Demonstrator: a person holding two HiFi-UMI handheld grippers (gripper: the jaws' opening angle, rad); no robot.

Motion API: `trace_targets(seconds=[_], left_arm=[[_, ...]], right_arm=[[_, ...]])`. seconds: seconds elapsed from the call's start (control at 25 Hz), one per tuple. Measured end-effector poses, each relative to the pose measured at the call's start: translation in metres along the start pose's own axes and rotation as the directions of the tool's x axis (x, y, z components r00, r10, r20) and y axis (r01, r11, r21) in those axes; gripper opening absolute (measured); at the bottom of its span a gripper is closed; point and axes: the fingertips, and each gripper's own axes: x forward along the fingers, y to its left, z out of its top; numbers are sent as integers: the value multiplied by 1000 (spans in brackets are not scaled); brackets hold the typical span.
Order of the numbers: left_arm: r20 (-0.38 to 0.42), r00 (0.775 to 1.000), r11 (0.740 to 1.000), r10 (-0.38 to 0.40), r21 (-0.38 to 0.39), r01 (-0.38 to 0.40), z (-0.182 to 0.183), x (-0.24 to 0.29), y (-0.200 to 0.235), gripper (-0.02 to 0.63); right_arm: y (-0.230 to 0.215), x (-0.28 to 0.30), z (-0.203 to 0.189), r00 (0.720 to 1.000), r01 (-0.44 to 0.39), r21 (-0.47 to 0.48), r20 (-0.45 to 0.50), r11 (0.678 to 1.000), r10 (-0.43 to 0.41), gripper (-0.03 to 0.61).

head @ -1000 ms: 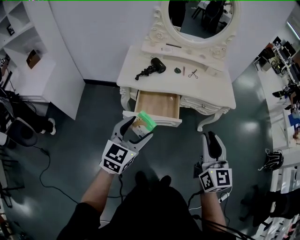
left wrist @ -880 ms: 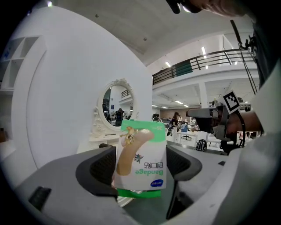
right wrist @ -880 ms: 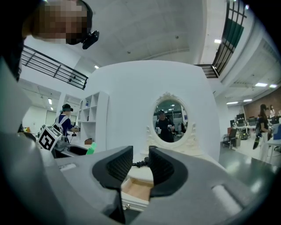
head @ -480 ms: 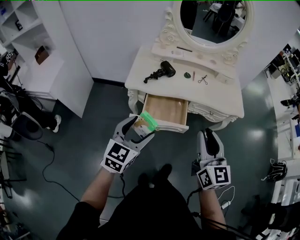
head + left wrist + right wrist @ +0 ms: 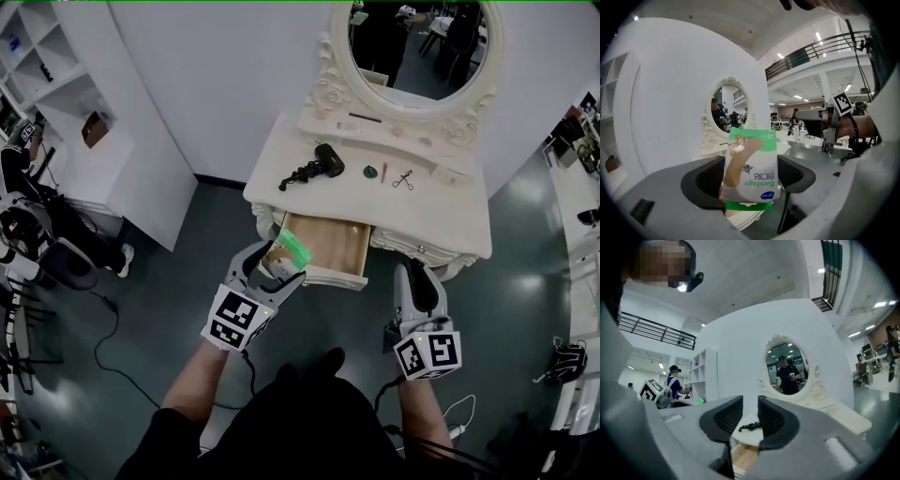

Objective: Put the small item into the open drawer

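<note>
A green and white bandage box (image 5: pixel 289 251) (image 5: pixel 752 159) is clamped between the jaws of my left gripper (image 5: pixel 281 261) (image 5: pixel 751 178). The box hangs over the front left corner of the open wooden drawer (image 5: pixel 333 239) of the cream dressing table (image 5: pixel 394 211). My right gripper (image 5: pixel 415 277) (image 5: pixel 750 416) is in front of the table, right of the drawer, pointing at it. Its jaws have just been closing; a narrow gap remains between them and nothing is in it. The drawer (image 5: pixel 743 453) shows below those jaws.
On the tabletop lie a black hair dryer (image 5: pixel 314 164), a small dark green item (image 5: pixel 369 172) and a small metal tool (image 5: pixel 403 180). An oval mirror (image 5: pixel 417 47) stands behind. White shelves (image 5: pixel 66 103) and a person (image 5: pixel 23 187) are at the left.
Both grippers have moved closer to the dressing table. The bandage box, earlier just short of the drawer front, now overlaps its front left corner.
</note>
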Motion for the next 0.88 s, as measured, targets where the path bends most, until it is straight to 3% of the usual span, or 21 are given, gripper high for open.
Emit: trace_targets(seconds=[0.56,0.88], left_arm=[[-73,996,999,46,13,-45,12,59,-23,347],[-92,994,998,61,28,-59,15,75,-5,347]], right_arm=[[-63,22,2,998,-64,33,-1,997,64,98],[-74,40,-1,998,-60,40,-12,997,61,98]])
